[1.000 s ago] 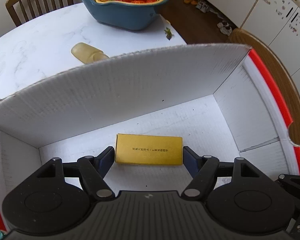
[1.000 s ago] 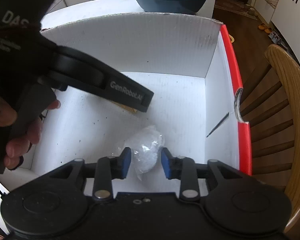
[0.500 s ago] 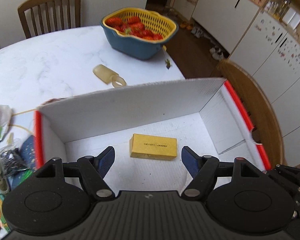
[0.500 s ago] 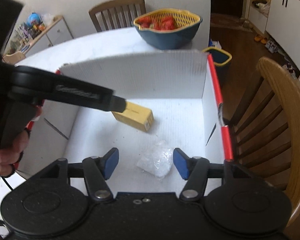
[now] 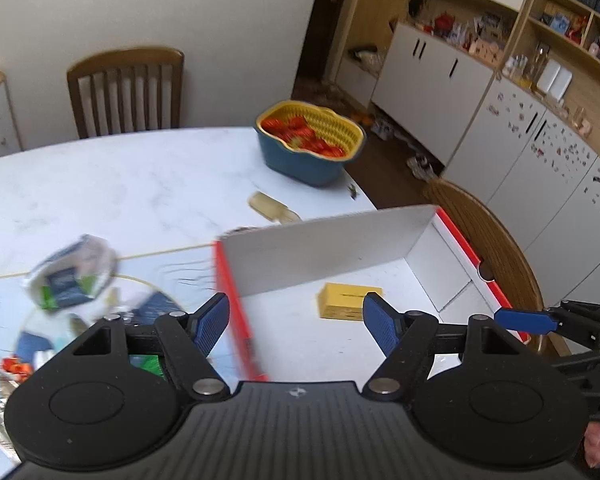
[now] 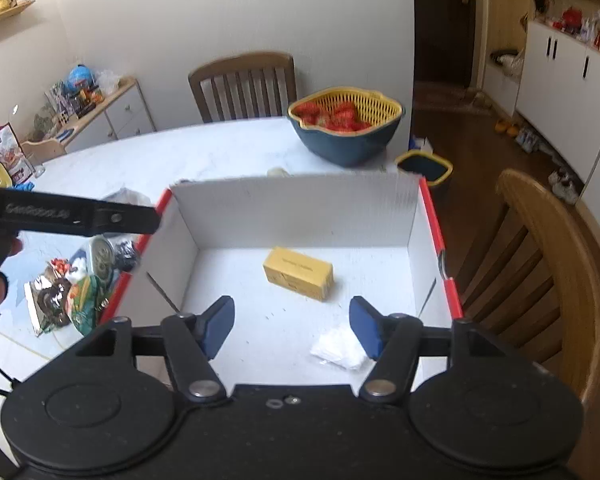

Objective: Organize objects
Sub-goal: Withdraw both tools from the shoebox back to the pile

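While the white marble desk (image 6: 204, 152) fills most of both views, a white cardboard box (image 6: 296, 208) with red edges stands open at its near corner, beside a wooden chair (image 6: 556, 272). At the far side of the desk sits a blue bowl (image 6: 348, 144) with a yellow strainer of strawberries inside. Left of the box, a heap of small packets and a tin (image 6: 80, 280) lies on the desk. Inside the box a yellow carton (image 6: 300, 274) lies flat near the middle of the floor, and a small clear plastic bag (image 6: 338, 348) lies near the front right corner, apart from the carton. The right tool (image 6: 292, 326) hangs above the box, its jaws having just been opening, released, with nothing between them; the bag lies below its right finger. The left tool (image 5: 296, 320) is above the box's left wall, spread wide and empty.
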A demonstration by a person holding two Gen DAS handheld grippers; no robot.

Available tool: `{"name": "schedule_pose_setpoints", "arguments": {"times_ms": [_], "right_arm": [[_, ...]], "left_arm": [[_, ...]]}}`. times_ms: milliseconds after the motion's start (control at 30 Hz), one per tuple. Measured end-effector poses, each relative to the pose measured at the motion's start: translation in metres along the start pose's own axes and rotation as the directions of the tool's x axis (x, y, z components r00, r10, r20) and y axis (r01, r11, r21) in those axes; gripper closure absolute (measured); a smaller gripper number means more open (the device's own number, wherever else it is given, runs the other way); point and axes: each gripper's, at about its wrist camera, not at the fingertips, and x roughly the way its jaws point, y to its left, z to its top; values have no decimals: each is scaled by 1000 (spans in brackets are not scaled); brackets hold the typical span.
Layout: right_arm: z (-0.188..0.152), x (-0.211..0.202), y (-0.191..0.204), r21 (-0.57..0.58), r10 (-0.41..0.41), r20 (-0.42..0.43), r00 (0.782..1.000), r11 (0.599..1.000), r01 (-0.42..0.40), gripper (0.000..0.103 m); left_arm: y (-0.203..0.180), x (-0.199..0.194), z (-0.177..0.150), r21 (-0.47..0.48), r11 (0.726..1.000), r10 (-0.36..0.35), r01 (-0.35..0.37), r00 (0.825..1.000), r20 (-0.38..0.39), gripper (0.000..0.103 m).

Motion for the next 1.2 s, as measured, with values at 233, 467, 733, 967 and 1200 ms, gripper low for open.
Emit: {"name": "schedule_pose_setpoints", "arguments": {"times_ms": [233,467,733,967,1200], "right_arm": [[3,-7,41,16,11,41,999,1000,-11,32],[0,-13,96,-8,41,85,996,999,-41,21],[-7,-4,145,-5,71,94,993,997,-71,10],[-9,16,183,-6,83,65,994,997,-83,8],[-9,41,213,20,75,24,997,997,-75,8]], "left_arm": [[46,-50,-12,-36,999,17,-14,996,87,22],[104,-94,-28,-81,995,77,-64,983,167,19],[172,-123,-48,-117,989,112,-91,976,187,12],[216,-128,-67,-115,991,83,-63,980,179,0],[248,-111,-91,-92,994,76,-63,985,155,0]]}}
